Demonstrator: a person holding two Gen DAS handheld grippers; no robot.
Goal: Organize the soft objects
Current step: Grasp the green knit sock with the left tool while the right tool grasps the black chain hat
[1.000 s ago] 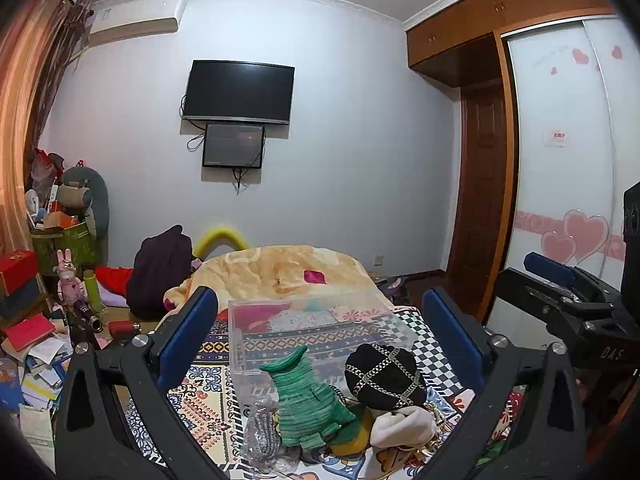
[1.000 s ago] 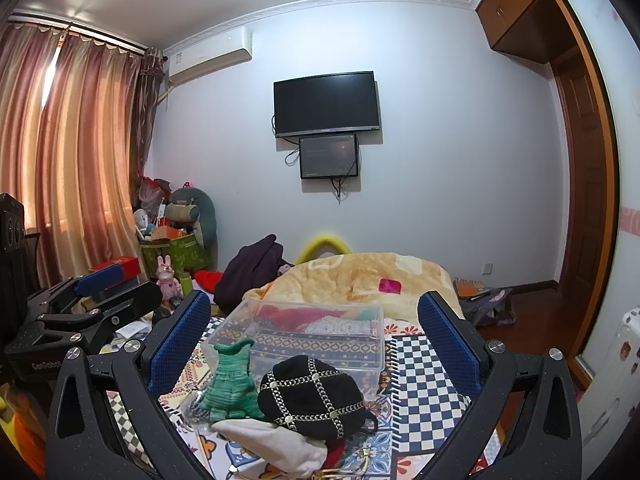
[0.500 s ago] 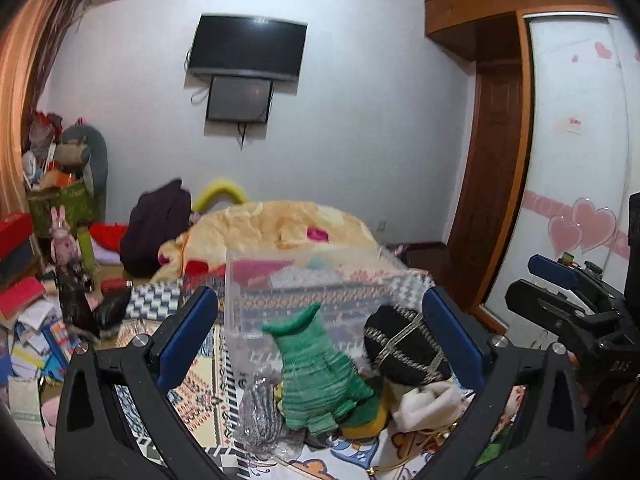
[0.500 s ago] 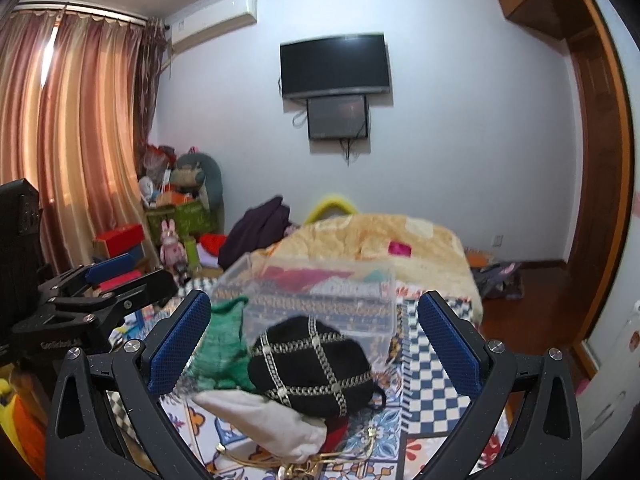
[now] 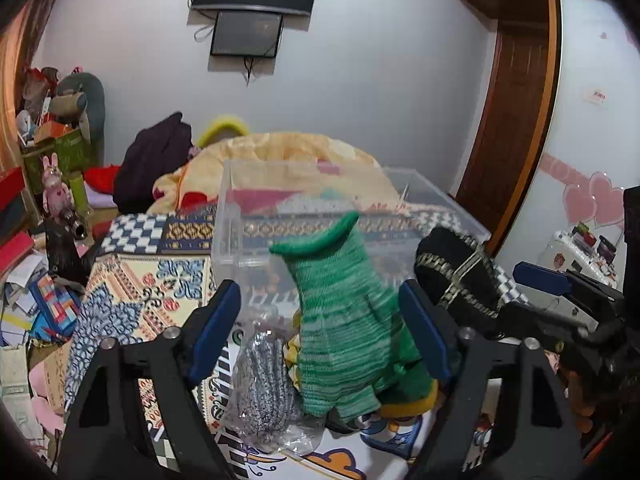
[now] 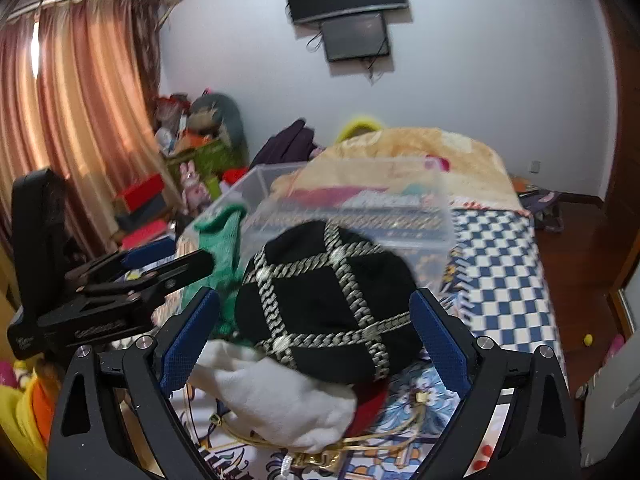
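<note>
Gloves first: in the left wrist view the green knit glove (image 5: 344,320) stands centre frame between the wide-open fingers of the left gripper (image 5: 326,328), which grip nothing, and I'd guess it's lined up like that for a grab toward the clear plastic bin (image 5: 320,216) just behind in mid frame, with a bagged grey glove (image 5: 262,384) at lower centre that the other camera doesn't show. Right wrist view instead centres the black chain-trimmed hat (image 6: 328,300) between the right gripper (image 6: 316,340), also spread wide and empty, and only here do you see the white cloth (image 6: 280,400) under the hat at lower centre.
</note>
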